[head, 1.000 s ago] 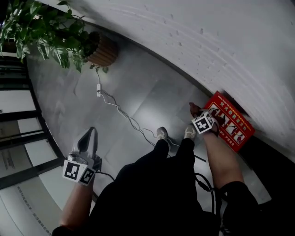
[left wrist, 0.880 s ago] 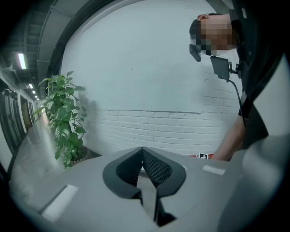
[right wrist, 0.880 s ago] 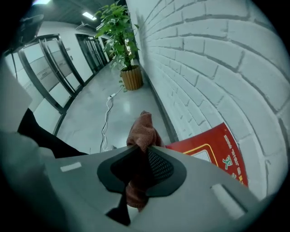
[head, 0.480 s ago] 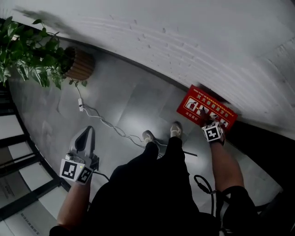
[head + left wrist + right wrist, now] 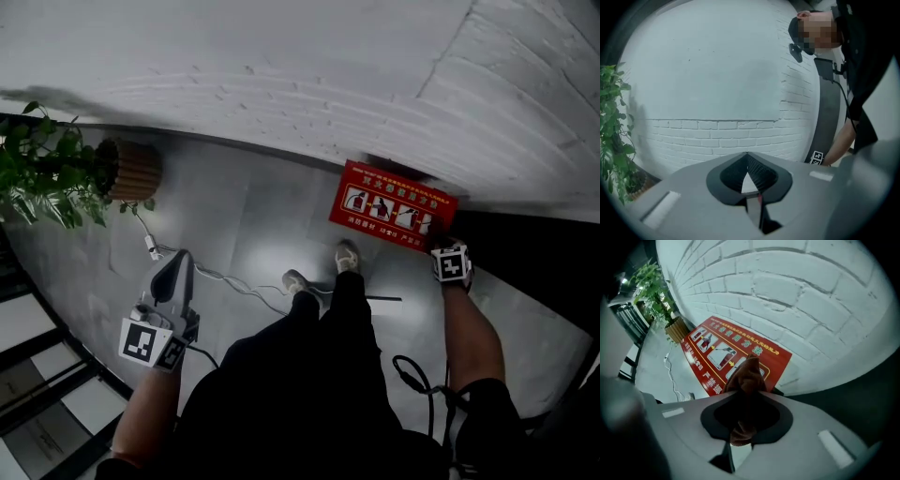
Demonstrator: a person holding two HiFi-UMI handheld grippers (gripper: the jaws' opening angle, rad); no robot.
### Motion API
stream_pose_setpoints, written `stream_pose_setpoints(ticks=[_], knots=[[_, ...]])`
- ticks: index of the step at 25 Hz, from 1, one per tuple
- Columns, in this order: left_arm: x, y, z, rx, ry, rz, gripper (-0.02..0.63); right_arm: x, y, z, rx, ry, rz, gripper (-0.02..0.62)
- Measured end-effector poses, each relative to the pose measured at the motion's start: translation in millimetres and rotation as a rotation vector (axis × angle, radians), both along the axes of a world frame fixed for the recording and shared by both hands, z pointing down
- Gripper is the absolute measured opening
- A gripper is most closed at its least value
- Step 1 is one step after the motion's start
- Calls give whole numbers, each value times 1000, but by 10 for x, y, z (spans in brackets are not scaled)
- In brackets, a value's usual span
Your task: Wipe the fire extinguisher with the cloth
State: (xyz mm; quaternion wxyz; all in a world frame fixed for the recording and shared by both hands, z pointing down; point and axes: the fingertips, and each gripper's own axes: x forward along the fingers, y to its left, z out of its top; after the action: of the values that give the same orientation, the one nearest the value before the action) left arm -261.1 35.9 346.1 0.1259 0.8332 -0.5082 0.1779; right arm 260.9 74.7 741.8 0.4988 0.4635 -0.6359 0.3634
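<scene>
The fingers of our right gripper are clamped on the cloth, a brown-red wad that bulges out past the tips. In the right gripper view it hangs in front of the red box, which is printed with extinguisher pictures. The box lies at the foot of the white brick wall, right of centre in the head view. We cannot make out the extinguisher itself. In the head view this gripper sits just off the box's lower right corner, over the grey floor.

The fingers of our left gripper are together with nothing between them. In the head view it is at lower left, well apart from the box. A white cable runs across the floor beside it. A plant in a ribbed pot stands at the left edge.
</scene>
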Motion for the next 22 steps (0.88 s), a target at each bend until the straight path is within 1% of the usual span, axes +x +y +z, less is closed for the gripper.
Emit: stream_pose_setpoints(ticks=[3, 5, 7, 11, 13, 14, 16, 18, 20, 22], knots=[[-37, 55, -29, -4, -9, -5, 0, -338, -338, -102, 89, -35, -75, 51], [-147, 131, -27, -9, -20, -47, 0, -679, -654, -123, 125, -66, -149, 51], [-291, 221, -4, -13, -44, -99, 0, -1109, -1006, -118, 145, -118, -213, 51], [-505, 545, -31, -23, -113, -186, 0, -2168, -1610, -129, 177, -225, -331, 51], [-626, 744, -58, -38, -129, -249, 0, -2623, -1820, -105, 169, -251, -398, 51], [-689, 845, -60, -48, -138, -282, 0, -2787, -1888, -72, 150, -254, -422, 51], [-807, 1036, -43, -71, -147, -343, 0, -2974, -1902, 51, 73, -255, -442, 51], [-891, 1181, -33, -85, -139, -389, 0, -3041, -1851, 158, 2, -272, -431, 51], [-920, 1270, -37, -91, -133, -400, 0, -3027, -1800, 202, -22, -292, -415, 51], [-890, 1277, -2, -104, -143, -388, 0, -2829, -1790, 228, -12, -251, -410, 51]])
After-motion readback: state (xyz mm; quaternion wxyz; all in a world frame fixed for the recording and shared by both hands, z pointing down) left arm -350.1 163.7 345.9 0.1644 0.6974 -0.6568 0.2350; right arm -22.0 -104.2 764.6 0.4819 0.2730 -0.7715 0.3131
